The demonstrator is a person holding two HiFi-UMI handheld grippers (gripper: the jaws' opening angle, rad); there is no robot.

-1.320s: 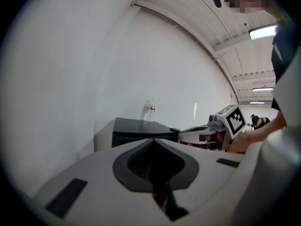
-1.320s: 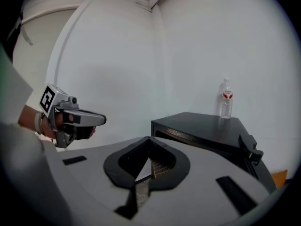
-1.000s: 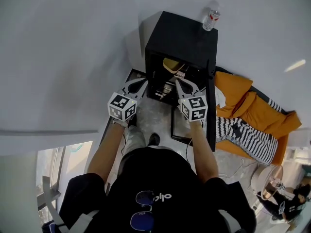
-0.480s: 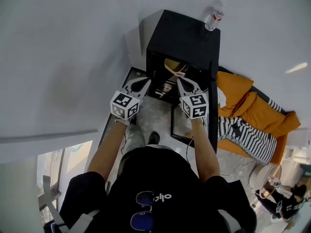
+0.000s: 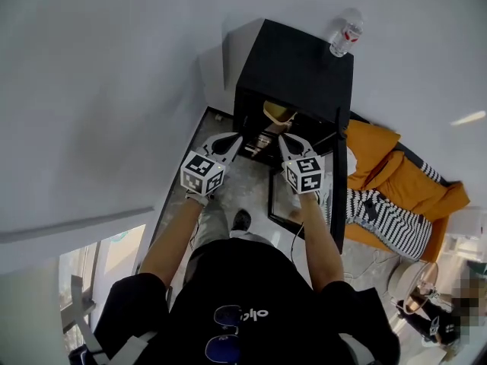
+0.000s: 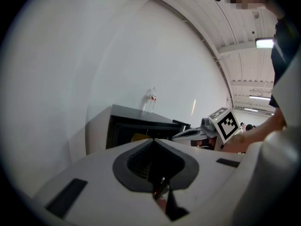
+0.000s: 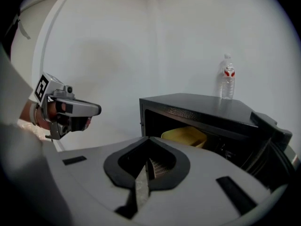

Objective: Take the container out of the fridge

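Observation:
A black mini fridge (image 5: 295,71) stands against the white wall with its door (image 5: 337,181) swung open to the right. A yellow container (image 5: 277,113) sits on the upper shelf inside, also seen in the right gripper view (image 7: 184,135) and partly in the left gripper view (image 6: 139,137). My left gripper (image 5: 230,142) and right gripper (image 5: 284,141) hover side by side just in front of the opening, short of the container. Each one's jaws meet at the tips with nothing between them (image 6: 153,141) (image 7: 149,138).
A water bottle (image 5: 344,36) stands on the fridge top at its back right corner. Orange and striped fabric (image 5: 396,185) lies on the floor right of the door. The white wall (image 5: 114,90) runs close on the left. My shoe (image 5: 241,219) is below the grippers.
The left gripper has drifted right, so the two grippers are closer together in front of the opening. The head view has shifted slightly. Nothing was taken hold of.

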